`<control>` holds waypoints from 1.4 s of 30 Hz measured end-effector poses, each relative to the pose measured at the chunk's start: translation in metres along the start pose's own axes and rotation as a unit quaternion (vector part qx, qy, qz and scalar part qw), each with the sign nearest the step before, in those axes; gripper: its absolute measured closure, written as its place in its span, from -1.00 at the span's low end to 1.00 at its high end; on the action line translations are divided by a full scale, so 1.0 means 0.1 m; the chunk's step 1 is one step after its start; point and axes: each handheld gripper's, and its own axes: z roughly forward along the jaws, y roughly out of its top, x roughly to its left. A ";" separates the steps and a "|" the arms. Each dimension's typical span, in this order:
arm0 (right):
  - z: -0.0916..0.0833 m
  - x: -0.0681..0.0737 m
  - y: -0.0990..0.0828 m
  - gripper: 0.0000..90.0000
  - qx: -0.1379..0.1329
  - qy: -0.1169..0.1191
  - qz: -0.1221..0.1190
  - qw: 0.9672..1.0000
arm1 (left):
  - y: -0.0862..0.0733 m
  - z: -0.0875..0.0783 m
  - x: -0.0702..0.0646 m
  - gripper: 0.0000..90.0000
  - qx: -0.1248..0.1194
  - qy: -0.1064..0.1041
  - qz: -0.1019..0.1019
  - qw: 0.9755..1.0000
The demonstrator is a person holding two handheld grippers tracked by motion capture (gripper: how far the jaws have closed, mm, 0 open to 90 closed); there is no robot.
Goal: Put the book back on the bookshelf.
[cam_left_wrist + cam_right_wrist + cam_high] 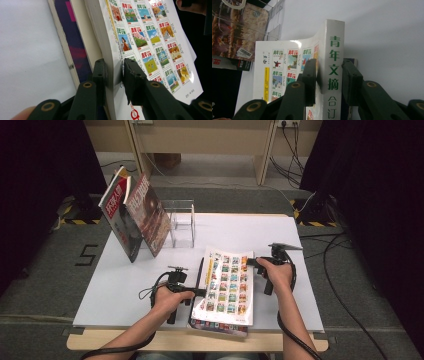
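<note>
A thick white book (pixel 227 285) with rows of small colour pictures on its cover is at the table's front middle, above a second book (pixel 215 327) with a dark cover. My left gripper (pixel 197 292) reaches in from the left. Its jaws (pixel 115 72) clamp the page edge of the white book (pixel 150 37), one under it and one on the cover. From the right, my right gripper (pixel 252 262) has its jaws (pixel 329 72) on either side of the spine (pixel 334 40), which carries green characters. The purple lower book (pixel 72 32) lies beneath.
Two magazines (pixel 132 215) lean against a clear acrylic stand (pixel 182 222) at the back left of the white table (pixel 125 285). In the right gripper view the magazines (pixel 237 30) and stand (pixel 272 22) are at the upper left. Cables trail off the table's front.
</note>
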 end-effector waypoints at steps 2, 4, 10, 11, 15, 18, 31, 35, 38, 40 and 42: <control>0.01 -0.01 -0.01 0.49 0.001 0.002 0.004 1.000 | 0.00 0.00 0.00 0.59 0.001 0.000 0.000 1.000; 0.02 -0.01 -0.01 0.45 0.005 0.000 0.000 1.000 | 0.00 0.00 0.00 0.59 0.002 0.000 0.000 1.000; 0.05 -0.02 -0.03 0.48 0.014 -0.003 0.004 1.000 | 0.01 0.00 0.00 0.59 0.002 0.000 0.000 1.000; 0.05 -0.02 -0.03 0.49 0.014 -0.001 0.006 1.000 | 0.01 0.00 0.00 0.59 0.002 0.000 0.000 1.000; 0.04 -0.02 -0.02 0.55 0.016 0.001 0.005 1.000 | 0.01 0.00 0.00 0.59 0.002 0.000 -0.002 1.000; 0.04 -0.01 -0.02 0.55 0.018 -0.001 0.002 1.000 | 0.01 0.00 0.00 0.59 0.002 0.000 -0.001 1.000; 0.01 0.02 -0.05 0.64 0.000 0.015 -0.001 1.000 | -0.02 -0.07 0.05 0.41 -0.016 0.012 0.006 1.000; -0.04 0.08 -0.07 0.65 -0.013 0.029 -0.007 0.999 | -0.03 -0.23 0.04 0.35 -0.045 0.006 0.015 0.999; -0.10 0.20 -0.09 0.65 -0.030 0.034 -0.027 0.999 | -0.04 -0.36 0.03 0.34 -0.050 0.004 0.022 0.998; -0.16 0.33 -0.11 0.65 -0.045 0.036 -0.046 0.997 | -0.06 -0.41 0.03 0.34 -0.054 0.005 0.024 0.998; -0.20 0.43 -0.12 0.65 -0.058 0.034 -0.065 0.996 | -0.09 -0.48 0.04 0.34 -0.059 0.006 0.027 0.998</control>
